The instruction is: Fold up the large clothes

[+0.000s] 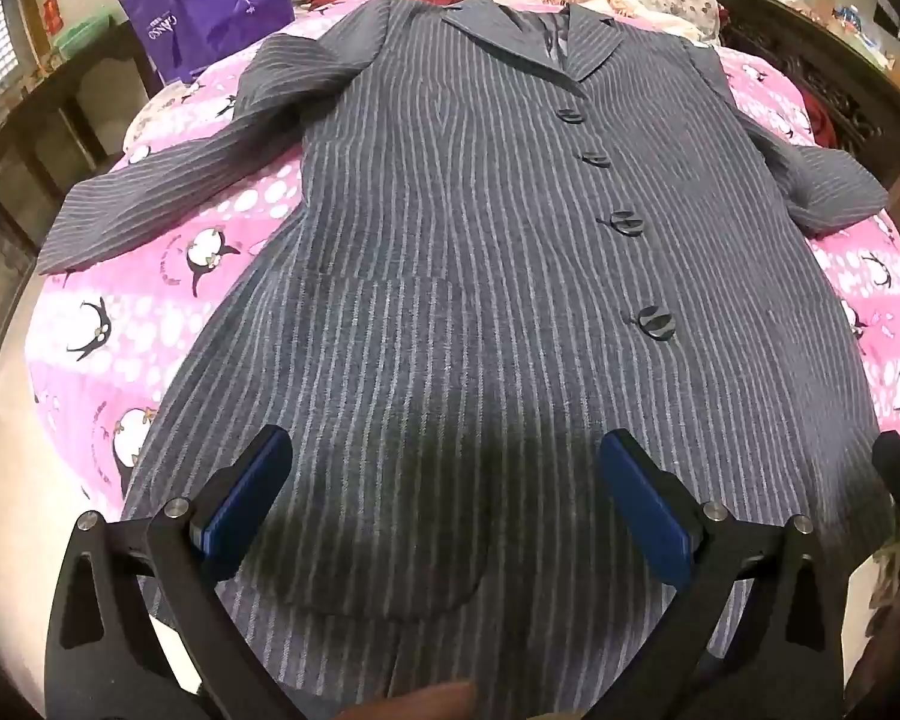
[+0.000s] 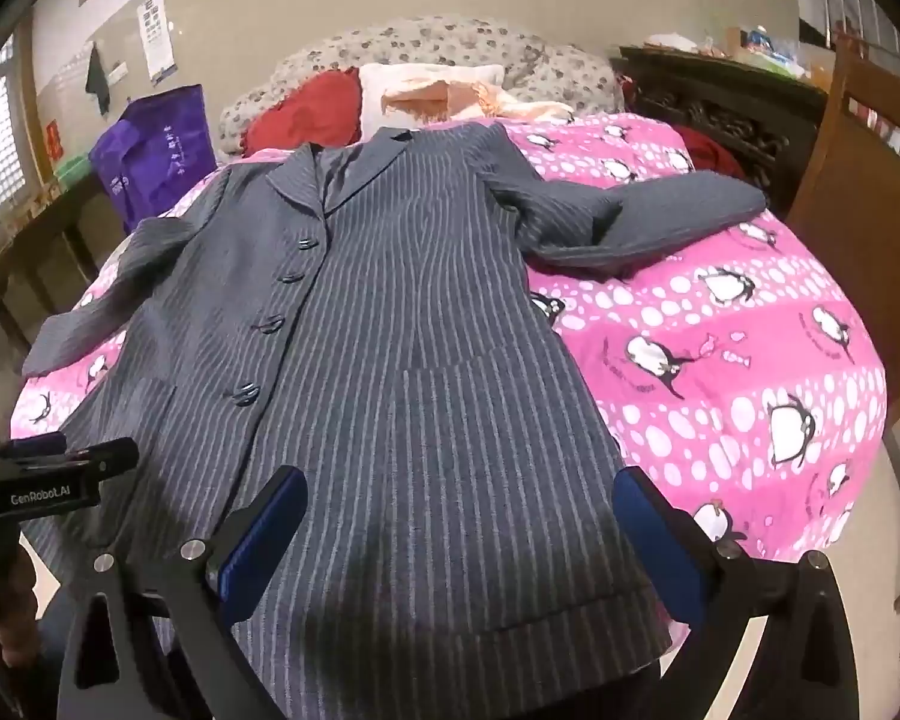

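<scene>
A long grey pinstriped coat (image 1: pixel 480 252) lies flat and buttoned on a pink penguin blanket (image 1: pixel 150 300), collar far, hem near, both sleeves spread outward. My left gripper (image 1: pixel 444 480) is open and empty, held above the coat's lower front near a patch pocket. In the right wrist view the same coat (image 2: pixel 390 330) lies left of centre on the blanket (image 2: pixel 720 360). My right gripper (image 2: pixel 459 522) is open and empty above the hem's right part. The left gripper's body (image 2: pixel 48 474) shows at the left edge there.
A purple bag (image 1: pixel 210 6) stands at the far left of the bed. Red and peach pillows (image 2: pixel 390 102) and a floral quilt lie by the headboard. A dark carved cabinet (image 2: pixel 720 96) and a wooden chair (image 2: pixel 858 192) stand on the right.
</scene>
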A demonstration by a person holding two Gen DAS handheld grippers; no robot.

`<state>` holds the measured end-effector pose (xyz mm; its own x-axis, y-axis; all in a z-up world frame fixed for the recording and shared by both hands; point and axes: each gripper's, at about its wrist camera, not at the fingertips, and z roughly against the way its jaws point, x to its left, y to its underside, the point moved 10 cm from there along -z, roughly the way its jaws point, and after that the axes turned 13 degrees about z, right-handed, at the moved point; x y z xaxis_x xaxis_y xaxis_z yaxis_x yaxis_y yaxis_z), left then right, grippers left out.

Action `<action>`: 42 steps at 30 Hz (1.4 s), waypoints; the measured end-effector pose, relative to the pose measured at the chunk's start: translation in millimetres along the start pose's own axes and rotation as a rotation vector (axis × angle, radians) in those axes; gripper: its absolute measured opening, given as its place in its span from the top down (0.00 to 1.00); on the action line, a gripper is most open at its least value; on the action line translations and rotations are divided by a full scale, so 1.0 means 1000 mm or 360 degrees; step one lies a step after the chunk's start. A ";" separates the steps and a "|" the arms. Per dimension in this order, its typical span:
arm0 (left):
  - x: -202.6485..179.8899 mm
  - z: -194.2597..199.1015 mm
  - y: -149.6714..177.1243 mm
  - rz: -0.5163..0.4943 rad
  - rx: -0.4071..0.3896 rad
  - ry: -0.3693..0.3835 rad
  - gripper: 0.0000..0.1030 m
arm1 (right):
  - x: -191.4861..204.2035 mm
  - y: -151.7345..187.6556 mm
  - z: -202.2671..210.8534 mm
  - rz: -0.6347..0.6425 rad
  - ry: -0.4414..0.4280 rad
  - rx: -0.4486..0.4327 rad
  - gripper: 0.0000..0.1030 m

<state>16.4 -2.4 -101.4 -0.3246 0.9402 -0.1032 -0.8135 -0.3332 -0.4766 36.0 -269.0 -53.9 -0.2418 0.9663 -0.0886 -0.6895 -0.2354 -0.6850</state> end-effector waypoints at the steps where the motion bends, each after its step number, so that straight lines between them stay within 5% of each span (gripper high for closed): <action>1: 0.000 0.001 0.001 0.0003 -0.0001 0.0004 0.00 | 0.002 -0.001 0.001 0.0012 -0.0001 -0.0005 0.02; 14: 0.000 -0.021 0.000 -0.0016 0.0047 0.0018 0.00 | 0.021 -0.007 -0.018 0.0093 -0.0023 0.0047 0.02; 26: 0.011 -0.054 -0.078 0.0041 -0.0057 -0.0050 0.00 | -0.011 -0.077 -0.084 0.0141 0.0057 0.0044 0.02; 34: -0.011 -0.087 -0.089 -0.0094 -0.0128 0.0024 0.00 | -0.008 -0.056 -0.149 0.0103 -0.0030 0.0138 0.02; 42: -0.006 -0.098 -0.085 -0.0039 -0.0155 0.0148 0.00 | -0.016 -0.044 -0.167 0.0000 -0.0166 0.0122 0.00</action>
<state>135.2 27.3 -146.0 -0.2556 0.9519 -0.1690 -0.7682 -0.3061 -0.5622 183.7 -256.7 -143.0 -0.3088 0.9511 -0.0104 -0.7387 -0.2467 -0.6273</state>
